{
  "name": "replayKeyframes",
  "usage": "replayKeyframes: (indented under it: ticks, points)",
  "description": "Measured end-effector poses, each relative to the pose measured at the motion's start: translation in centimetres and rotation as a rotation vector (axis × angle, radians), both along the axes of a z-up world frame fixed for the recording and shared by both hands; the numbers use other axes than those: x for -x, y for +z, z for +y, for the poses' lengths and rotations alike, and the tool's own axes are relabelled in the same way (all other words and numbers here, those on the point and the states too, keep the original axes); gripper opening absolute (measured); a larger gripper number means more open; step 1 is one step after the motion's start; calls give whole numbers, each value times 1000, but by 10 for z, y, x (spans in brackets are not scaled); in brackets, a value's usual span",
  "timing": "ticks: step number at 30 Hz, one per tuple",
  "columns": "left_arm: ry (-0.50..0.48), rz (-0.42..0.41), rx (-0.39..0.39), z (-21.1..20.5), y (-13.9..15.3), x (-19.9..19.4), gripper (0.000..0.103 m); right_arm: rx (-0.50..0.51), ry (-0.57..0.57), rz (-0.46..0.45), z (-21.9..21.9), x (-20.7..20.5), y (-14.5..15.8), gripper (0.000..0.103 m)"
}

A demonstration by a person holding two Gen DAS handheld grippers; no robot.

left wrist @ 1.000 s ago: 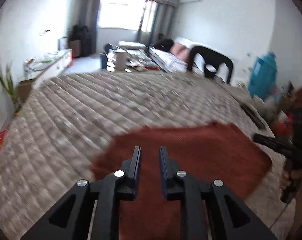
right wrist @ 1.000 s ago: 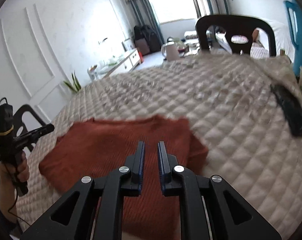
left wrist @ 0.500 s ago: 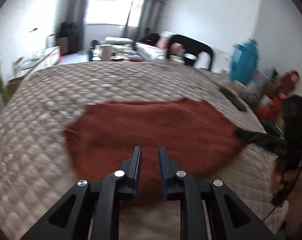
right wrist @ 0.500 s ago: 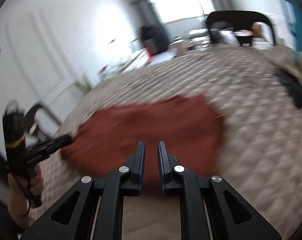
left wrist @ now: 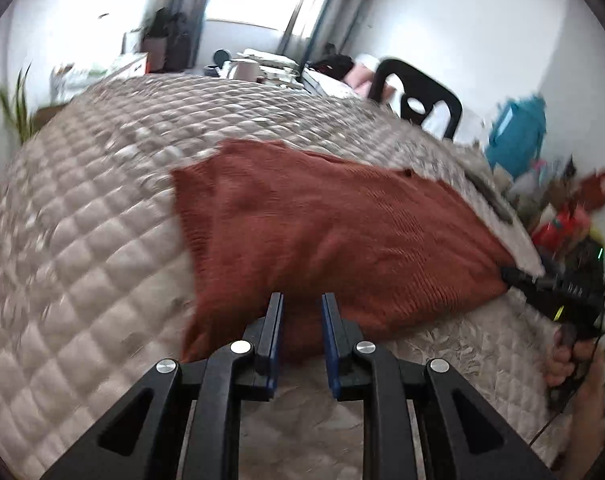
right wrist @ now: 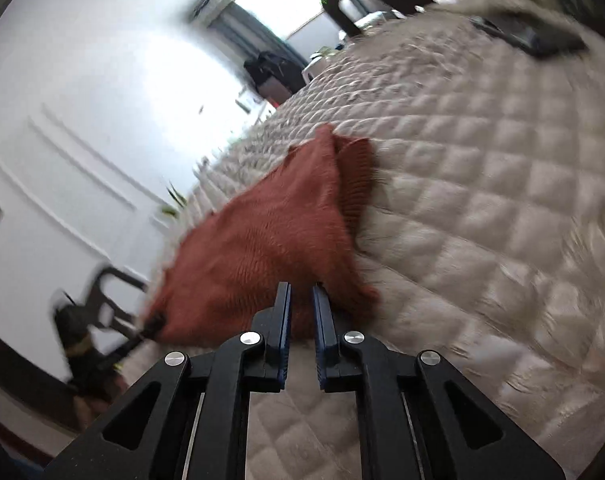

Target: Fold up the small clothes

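Left wrist view: rust-red ribbed knit garment spread over quilted bedspread.

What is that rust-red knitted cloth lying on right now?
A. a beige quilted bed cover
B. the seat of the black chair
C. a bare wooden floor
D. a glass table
A: the rust-red knitted cloth lies spread on the beige quilted bed cover, whose diamond stitching surrounds it in both wrist views; the black chair stands beyond the bed's far edge.
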State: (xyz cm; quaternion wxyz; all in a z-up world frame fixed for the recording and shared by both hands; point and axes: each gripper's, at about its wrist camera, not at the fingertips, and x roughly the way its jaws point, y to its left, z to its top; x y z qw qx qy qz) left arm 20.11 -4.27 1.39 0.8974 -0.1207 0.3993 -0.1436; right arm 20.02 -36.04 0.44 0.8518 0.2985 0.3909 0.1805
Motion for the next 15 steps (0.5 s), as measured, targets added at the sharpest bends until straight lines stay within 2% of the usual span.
replayKeyframes:
  ticks: [4,9,12,13,15]
  points:
    - [26,13,58,14,-4,2,21,-94,-57,-21,-14,7,-1,10]
    - [34,-46,22,6,9,8,21,-185,-49,-61,-23,5,6,12]
    - [60,-21,4,13,2,-2,21,-133,-77,-15,-22,-2,0,12]
    - [58,4,28,17,-4,-5,20,-121,-95,28,-25,-7,-5,11]
    - [55,3,37,20,-3,-4,20,-79,-113,21,-24,-9,0,11]
